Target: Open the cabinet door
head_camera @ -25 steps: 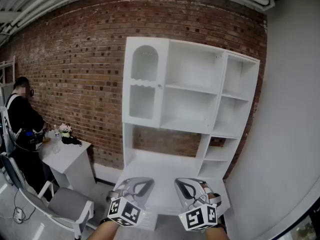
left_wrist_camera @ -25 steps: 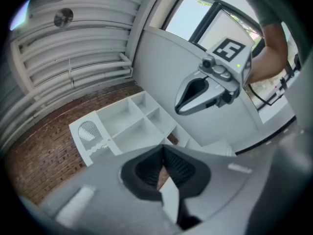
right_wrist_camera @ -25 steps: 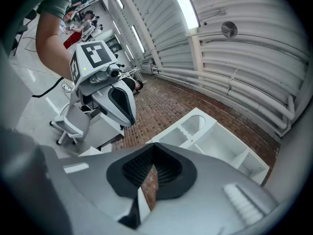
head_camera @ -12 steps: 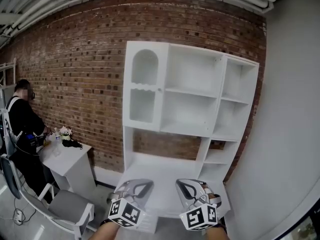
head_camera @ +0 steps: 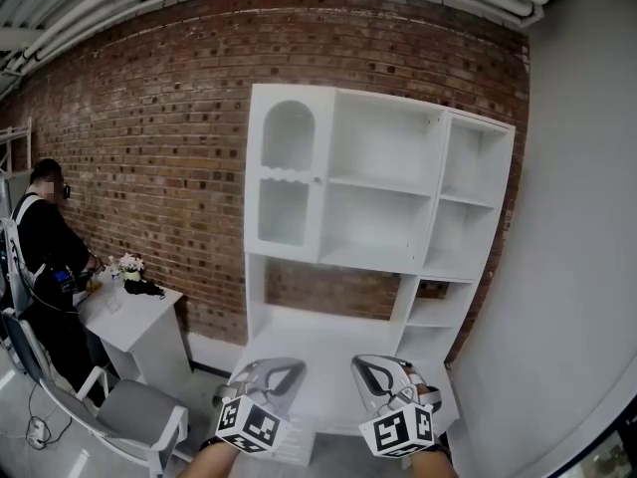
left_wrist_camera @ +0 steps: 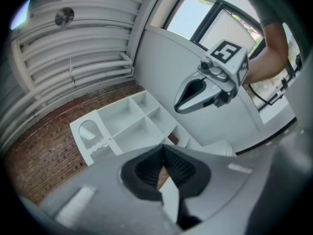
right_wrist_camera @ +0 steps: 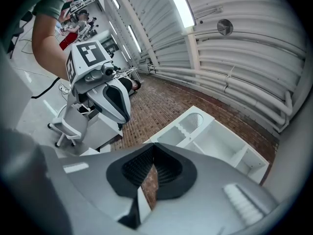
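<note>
A tall white cabinet [head_camera: 383,227] stands against the brick wall. Its door [head_camera: 289,172], upper left with an arched pane and a small knob [head_camera: 318,179], is closed. My left gripper [head_camera: 271,369] and right gripper [head_camera: 376,371] are held low and side by side, well short of the cabinet, both shut on nothing. In the left gripper view the jaws [left_wrist_camera: 163,148] meet at the tips, with the cabinet [left_wrist_camera: 127,126] and the right gripper [left_wrist_camera: 195,94] beyond. The right gripper view shows its shut jaws [right_wrist_camera: 154,146], the left gripper [right_wrist_camera: 115,102] and the cabinet [right_wrist_camera: 205,141].
A white desk [head_camera: 134,312] with flowers [head_camera: 129,263] and a grey chair [head_camera: 129,406] stand to the left, where a person [head_camera: 45,247] works. A grey wall [head_camera: 577,267] closes the right side. The cabinet's low counter [head_camera: 318,337] lies just ahead of the grippers.
The head view has tilted up a little, so the cabinet sits slightly lower in the frame. Both grippers stay shut in about the same place.
</note>
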Demonstrator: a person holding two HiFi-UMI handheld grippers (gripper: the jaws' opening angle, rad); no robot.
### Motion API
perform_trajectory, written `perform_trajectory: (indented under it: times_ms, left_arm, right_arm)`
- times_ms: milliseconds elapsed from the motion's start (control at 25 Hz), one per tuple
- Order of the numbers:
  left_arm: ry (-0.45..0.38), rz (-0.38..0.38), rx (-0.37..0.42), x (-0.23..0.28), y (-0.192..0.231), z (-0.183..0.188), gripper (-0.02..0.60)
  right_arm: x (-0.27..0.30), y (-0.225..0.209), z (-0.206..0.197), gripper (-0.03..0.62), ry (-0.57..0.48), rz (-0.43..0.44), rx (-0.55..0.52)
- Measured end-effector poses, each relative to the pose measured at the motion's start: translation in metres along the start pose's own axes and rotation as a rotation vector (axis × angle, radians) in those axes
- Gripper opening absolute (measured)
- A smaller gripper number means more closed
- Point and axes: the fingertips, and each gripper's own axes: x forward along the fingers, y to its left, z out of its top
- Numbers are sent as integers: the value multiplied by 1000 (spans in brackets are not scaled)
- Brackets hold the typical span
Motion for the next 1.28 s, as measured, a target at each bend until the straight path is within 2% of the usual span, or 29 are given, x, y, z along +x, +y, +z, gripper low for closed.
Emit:
perform_trajectory:
  times_ms: [520, 1000, 1280]
  left_arm:
    - [-9, -15, 7, -5, 9, -6, 2]
    - [-51, -52, 32, -17, 28, -19, 1]
    - [-36, -35, 28, 2, 37, -26, 2]
  right_arm:
    - [10, -1, 2, 8, 15, -20, 19]
    - [30, 5, 26, 8, 36, -68, 33]
    - [47, -5, 11, 8, 22, -50, 34]
